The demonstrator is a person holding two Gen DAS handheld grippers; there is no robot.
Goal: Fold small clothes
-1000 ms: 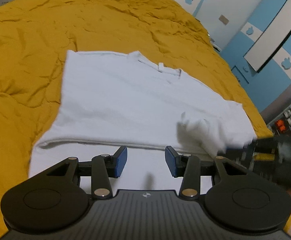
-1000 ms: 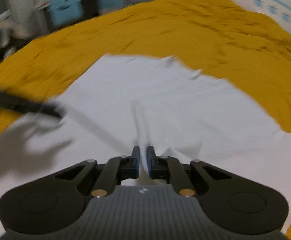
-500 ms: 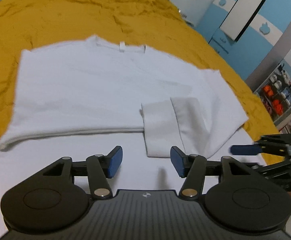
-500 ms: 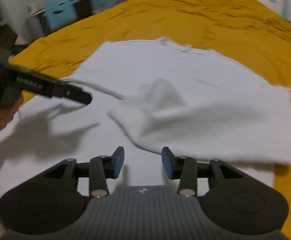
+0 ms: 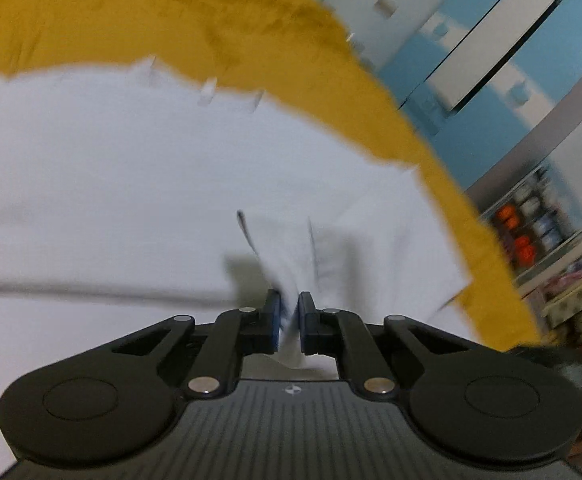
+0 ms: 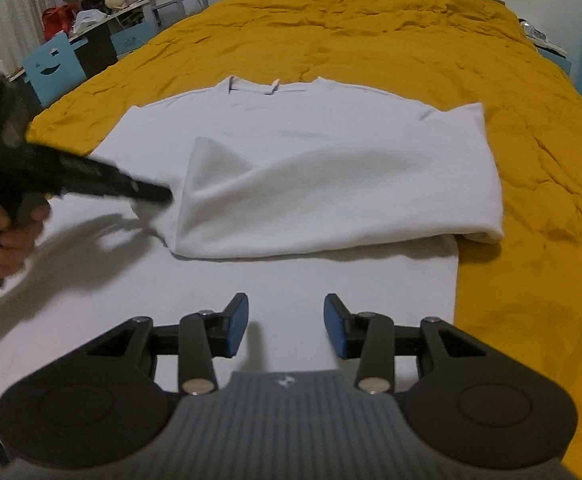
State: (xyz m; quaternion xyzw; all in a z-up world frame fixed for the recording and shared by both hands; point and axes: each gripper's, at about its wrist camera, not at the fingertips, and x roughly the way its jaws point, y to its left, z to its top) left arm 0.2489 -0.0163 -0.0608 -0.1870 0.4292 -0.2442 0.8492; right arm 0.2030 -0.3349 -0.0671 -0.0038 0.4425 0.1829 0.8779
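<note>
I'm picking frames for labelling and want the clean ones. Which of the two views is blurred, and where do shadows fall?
Left wrist view: motion-smeared throughout; the white shirt and yellow bedcover have soft edges, only the left gripper, pinching cloth, is crisp. Right wrist view: mostly sharp; just the left gripper streaks, casting a soft shadow on the shirt; the right gripper is sharp, straight lines bow near the borders.

One white T-shirt (image 6: 331, 152), one mustard bedspread (image 6: 371, 28), two tongs (image 6: 287, 324)

A rumpled mustard bedspread (image 6: 391, 32) covers the bed (blue wardrobe (image 5: 503, 68) beside it, cluttered desk (image 6: 103, 20) behind).
</note>
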